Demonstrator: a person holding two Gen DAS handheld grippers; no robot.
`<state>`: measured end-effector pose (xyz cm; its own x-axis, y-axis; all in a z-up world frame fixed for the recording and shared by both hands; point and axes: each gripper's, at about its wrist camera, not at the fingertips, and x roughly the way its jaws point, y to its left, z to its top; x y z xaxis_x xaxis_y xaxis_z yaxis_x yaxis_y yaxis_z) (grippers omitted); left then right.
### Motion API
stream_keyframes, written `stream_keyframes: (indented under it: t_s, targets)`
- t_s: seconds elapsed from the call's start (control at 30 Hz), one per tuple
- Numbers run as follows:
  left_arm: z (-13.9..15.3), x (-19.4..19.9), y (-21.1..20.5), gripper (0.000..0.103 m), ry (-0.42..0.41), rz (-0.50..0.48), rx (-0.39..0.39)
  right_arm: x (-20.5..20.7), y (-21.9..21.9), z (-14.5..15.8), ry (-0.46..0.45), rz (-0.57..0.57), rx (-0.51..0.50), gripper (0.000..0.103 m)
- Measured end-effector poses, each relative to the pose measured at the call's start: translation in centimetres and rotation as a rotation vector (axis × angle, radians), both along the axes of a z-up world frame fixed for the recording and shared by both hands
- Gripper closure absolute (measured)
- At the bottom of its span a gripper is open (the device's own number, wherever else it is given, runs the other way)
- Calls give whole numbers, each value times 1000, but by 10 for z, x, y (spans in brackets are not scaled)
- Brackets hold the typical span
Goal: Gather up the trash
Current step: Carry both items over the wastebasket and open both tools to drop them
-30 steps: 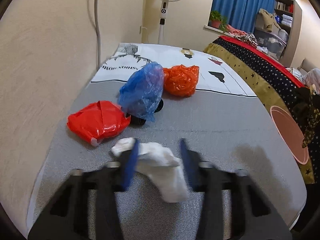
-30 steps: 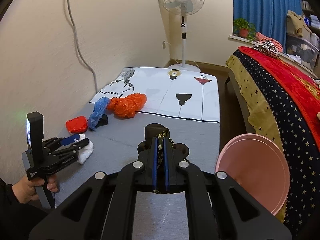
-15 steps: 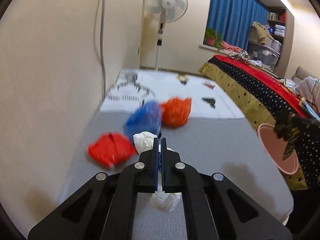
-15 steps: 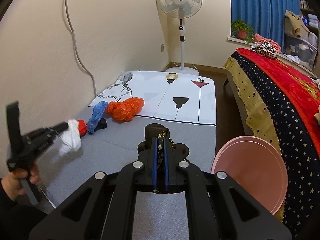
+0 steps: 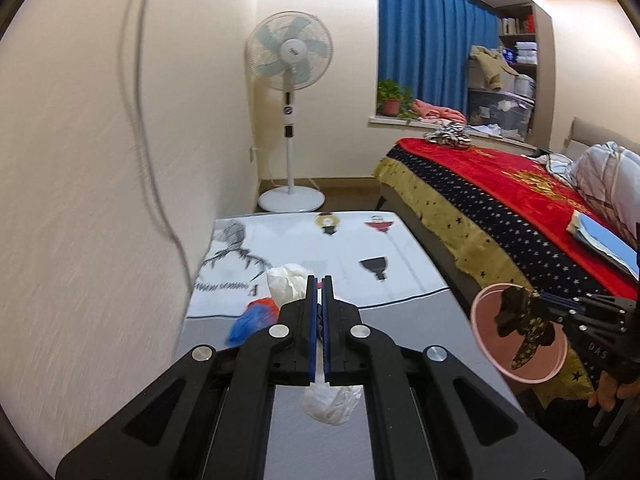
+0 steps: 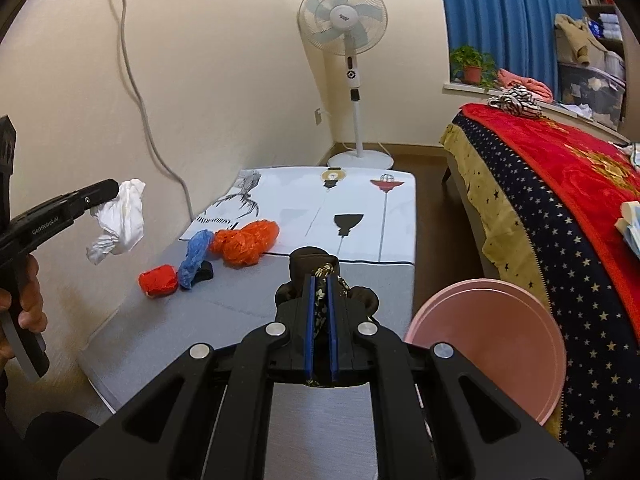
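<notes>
A: Left claw [image 5: 319, 280]?
B: Clamped on a white crumpled tissue [image 6: 120, 220], held above the grey mattress [image 6: 240, 300]; right claw [image 6: 320, 280] grips dark patterned cloth [image 5: 520, 320] beside the pink bin [image 6: 500, 344].

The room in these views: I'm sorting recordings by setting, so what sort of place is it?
Most likely a lived-in bedroom: a bed with a red starred blanket, a pedestal fan by the wall, and blue curtains over a window sill.
</notes>
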<state>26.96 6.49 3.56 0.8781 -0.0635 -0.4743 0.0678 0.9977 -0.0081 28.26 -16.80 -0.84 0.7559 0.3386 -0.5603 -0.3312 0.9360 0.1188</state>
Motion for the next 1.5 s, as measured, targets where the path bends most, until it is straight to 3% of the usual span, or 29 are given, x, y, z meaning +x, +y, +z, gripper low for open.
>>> stream_keyframes:
  t_s: [0.37, 0.8, 1.17, 1.3, 1.33, 1.4, 1.43, 1.47, 1.5]
  targets:
    - [-1, 26, -101, 101, 33, -184, -26, 3, -67, 7, -14, -94, -18, 97]
    - [-62, 79, -243, 101, 136, -439, -33, 29, -162, -19, 99, -242, -5, 97]
    - [-105, 111, -283, 101, 220, -482, -14, 64, -178, -49, 193, -262, -76, 97]
    - [-117, 120, -292, 101, 255, -484, -16, 69, -187, -60, 234, -298, -81, 92]
    - [-120, 122, -293, 95, 273, -479, -16, 70, -190, -62, 240, -308, -75, 92]
    - [-124, 126, -295, 58, 295, -464, 0, 72, -194, -65, 256, -328, -72, 86]
    - [-126, 125, -295, 24, 289, -433, 25, 72, -195, -66, 261, -333, -77, 63]
    - [-125, 123, -295, 18, 273, -387, 53, 72, -195, -67, 267, -352, -92, 45]
    - [-125, 122, -292, 16, 253, -348, 72, 72, -196, -67, 268, -371, -97, 38]
